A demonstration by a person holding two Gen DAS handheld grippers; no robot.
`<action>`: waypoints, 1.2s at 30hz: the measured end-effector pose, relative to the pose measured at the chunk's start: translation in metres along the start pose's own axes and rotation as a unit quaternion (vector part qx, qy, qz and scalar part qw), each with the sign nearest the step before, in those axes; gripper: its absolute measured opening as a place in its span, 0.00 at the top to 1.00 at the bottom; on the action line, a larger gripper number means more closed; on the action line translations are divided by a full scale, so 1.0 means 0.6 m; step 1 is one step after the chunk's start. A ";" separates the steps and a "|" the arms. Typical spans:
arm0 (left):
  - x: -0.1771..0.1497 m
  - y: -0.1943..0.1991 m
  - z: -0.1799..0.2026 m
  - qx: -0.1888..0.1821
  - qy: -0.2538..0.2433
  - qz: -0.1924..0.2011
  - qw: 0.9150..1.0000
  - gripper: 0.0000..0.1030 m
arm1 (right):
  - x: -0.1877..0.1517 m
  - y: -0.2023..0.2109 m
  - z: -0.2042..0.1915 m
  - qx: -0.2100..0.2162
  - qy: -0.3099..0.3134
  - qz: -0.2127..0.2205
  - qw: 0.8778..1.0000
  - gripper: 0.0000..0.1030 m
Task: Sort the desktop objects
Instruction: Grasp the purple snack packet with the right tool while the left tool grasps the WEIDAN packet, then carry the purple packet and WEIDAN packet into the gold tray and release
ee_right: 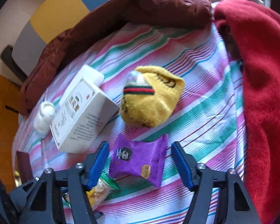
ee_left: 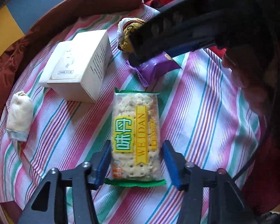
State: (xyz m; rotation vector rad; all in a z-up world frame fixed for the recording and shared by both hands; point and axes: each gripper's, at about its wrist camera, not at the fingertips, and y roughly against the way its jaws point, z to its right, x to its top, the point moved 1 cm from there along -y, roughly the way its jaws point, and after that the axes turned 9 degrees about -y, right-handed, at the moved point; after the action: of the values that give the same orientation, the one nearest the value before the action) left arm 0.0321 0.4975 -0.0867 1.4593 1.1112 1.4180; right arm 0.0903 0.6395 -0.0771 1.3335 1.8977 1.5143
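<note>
A cracker pack (ee_left: pixel 136 136) with green ends and a yellow label lies on the striped cloth (ee_left: pixel 205 112). My left gripper (ee_left: pixel 136 160) is open, its blue pads on either side of the pack's near half, the left pad close against it. A purple snack packet (ee_right: pixel 140 160) lies between the open jaws of my right gripper (ee_right: pixel 140 160), apart from both pads. The packet also shows in the left wrist view (ee_left: pixel 156 69), partly under the right gripper's dark body (ee_left: pixel 186 28). One end of the cracker pack (ee_right: pixel 100 188) shows under the right gripper's left finger.
A white box (ee_left: pixel 80 67) (ee_right: pixel 82 115) stands left of centre. A rolled white sock (ee_left: pixel 19 115) (ee_right: pixel 43 115) lies at the far left. A rolled yellow sock (ee_right: pixel 151 97) (ee_left: pixel 127 33) lies behind the purple packet. A maroon jacket (ee_right: pixel 121 16) and red cloth (ee_right: pixel 261 74) border the cloth.
</note>
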 end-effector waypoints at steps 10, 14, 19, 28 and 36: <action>-0.012 0.034 0.012 0.030 0.072 0.018 0.997 0.53 | -0.006 -0.008 -0.023 -0.016 0.059 0.001 0.998 0.60; -0.027 0.084 0.008 0.033 0.122 0.047 0.991 0.53 | -0.013 -0.001 -0.034 -0.002 0.077 0.002 0.997 0.63; -0.092 0.165 -0.001 0.035 0.178 0.081 0.980 0.53 | -0.024 -0.005 -0.058 0.016 0.093 -0.006 0.996 0.65; -0.172 0.292 -0.022 0.055 0.252 0.167 0.952 0.53 | -0.044 -0.012 -0.078 0.032 0.120 -0.029 0.992 0.58; -0.340 0.393 -0.060 0.108 0.344 0.206 0.910 0.53 | -0.060 -0.022 -0.107 0.017 0.157 -0.021 0.987 0.64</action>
State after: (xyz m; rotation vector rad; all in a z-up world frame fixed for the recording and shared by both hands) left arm 0.0127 0.2319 0.0800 1.4315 1.4707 2.2849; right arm 0.0532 0.5745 -0.0753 1.1126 2.1321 1.7633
